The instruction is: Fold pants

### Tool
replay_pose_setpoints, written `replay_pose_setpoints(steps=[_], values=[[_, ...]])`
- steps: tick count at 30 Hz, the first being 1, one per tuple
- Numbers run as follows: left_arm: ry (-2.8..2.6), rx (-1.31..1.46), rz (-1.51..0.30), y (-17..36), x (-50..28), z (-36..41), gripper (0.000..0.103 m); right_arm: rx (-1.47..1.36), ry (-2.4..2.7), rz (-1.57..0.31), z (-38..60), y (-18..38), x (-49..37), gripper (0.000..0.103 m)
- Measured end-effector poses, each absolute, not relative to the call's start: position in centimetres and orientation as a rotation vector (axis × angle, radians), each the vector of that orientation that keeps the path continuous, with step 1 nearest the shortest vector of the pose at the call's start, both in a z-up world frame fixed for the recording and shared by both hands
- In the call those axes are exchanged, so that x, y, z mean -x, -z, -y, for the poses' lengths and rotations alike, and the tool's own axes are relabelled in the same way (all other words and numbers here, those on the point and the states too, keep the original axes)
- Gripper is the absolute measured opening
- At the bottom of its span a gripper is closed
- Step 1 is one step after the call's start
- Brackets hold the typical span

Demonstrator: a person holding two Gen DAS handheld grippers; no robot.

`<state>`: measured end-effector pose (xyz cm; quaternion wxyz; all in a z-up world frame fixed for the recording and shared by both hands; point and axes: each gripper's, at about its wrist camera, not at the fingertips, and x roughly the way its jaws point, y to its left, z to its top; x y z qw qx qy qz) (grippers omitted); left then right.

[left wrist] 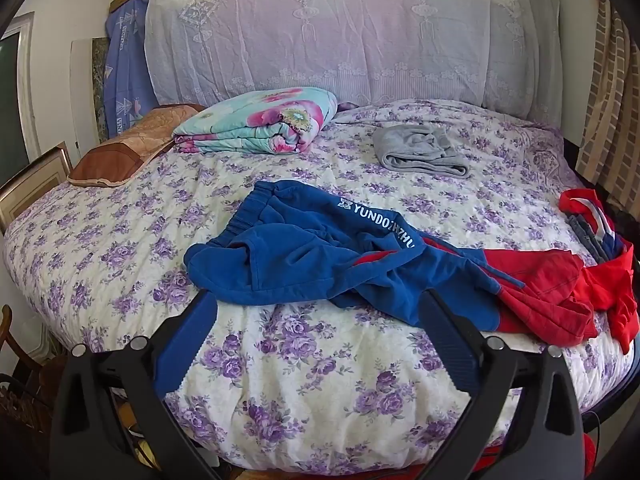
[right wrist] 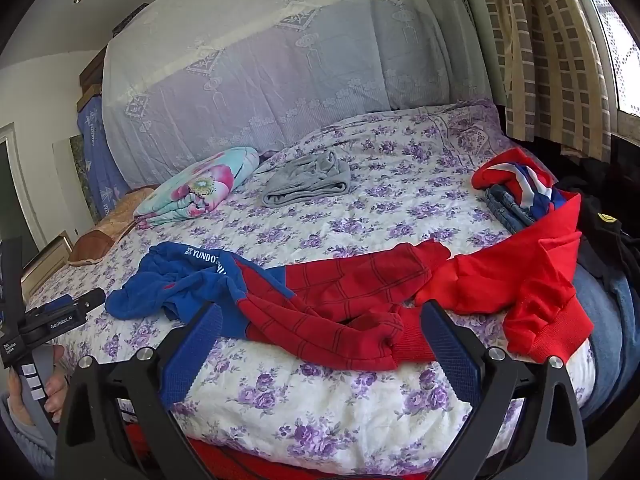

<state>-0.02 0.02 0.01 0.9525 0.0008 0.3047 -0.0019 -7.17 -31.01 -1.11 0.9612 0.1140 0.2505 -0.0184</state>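
Blue and red pants (left wrist: 320, 264) lie crumpled across the near part of the bed (left wrist: 120, 248), waistband to the left, red legs to the right. White lettering runs down one blue side. My left gripper (left wrist: 318, 300) is open and empty, hovering just in front of the blue waist part. In the right wrist view the pants (right wrist: 304, 296) show with red web-patterned legs. My right gripper (right wrist: 320, 312) is open and empty, just in front of the red leg cuffs. The left gripper's body (right wrist: 60, 316) also shows at the left edge there.
A folded grey garment (left wrist: 420, 152) lies farther back on the bed. A folded floral quilt (left wrist: 264, 124) and a brown pillow (left wrist: 132, 148) sit at the back left. A pile of red, blue and denim clothes (right wrist: 520, 208) lies at the right edge.
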Motion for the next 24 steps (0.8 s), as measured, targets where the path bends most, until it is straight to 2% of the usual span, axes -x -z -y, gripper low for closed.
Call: replay_pose_setpoints(steps=[17,24], values=[[0.009,0.006,-0.629,0.2,-0.3,-0.2,0.098,-0.244,0.021,-0.500,31.3,1.2,7.2,0.100],[-0.019,0.085,-0.615,0.7,-1.5,-3.5,0.098,-0.534,-0.111,-0.462,37.3,2.7,6.3,0.100]])
